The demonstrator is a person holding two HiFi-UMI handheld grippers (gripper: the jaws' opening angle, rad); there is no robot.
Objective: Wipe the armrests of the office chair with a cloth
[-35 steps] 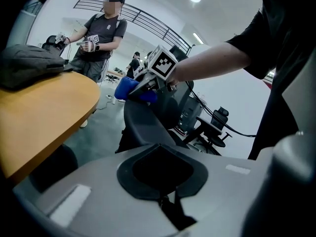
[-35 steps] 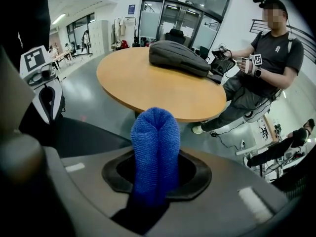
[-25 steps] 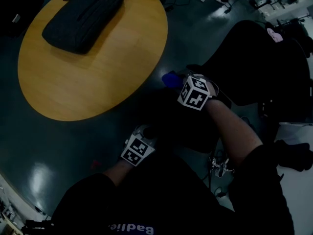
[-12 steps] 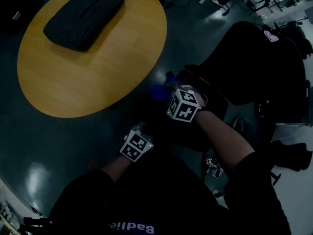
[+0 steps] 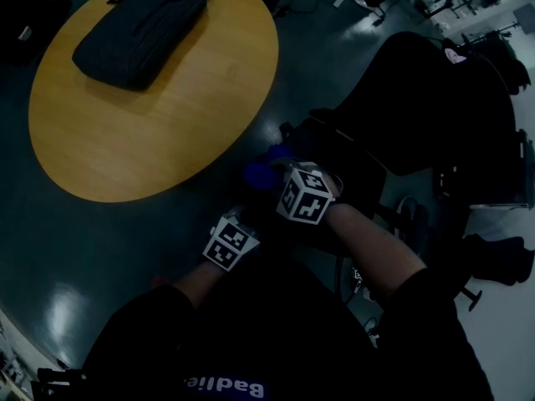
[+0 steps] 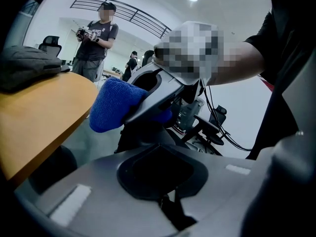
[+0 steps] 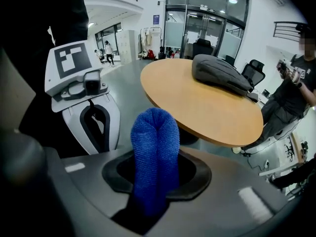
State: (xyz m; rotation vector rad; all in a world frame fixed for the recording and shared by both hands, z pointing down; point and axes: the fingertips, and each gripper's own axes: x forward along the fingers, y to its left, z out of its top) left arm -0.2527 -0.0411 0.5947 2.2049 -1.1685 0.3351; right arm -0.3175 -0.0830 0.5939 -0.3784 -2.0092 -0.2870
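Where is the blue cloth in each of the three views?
Head view: blue cloth at centre, just below the edge of the round wooden table.
Left gripper view: cloth left of centre, table at far left.
Right gripper view: cloth at bottom centre, standing upright, table behind it.
Shared landmark: the table with the black bag on it.

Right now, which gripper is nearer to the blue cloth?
Right. The right gripper is clamped on the blue cloth. The left gripper sits apart beside it, closer to the person's body, jaws together on nothing.
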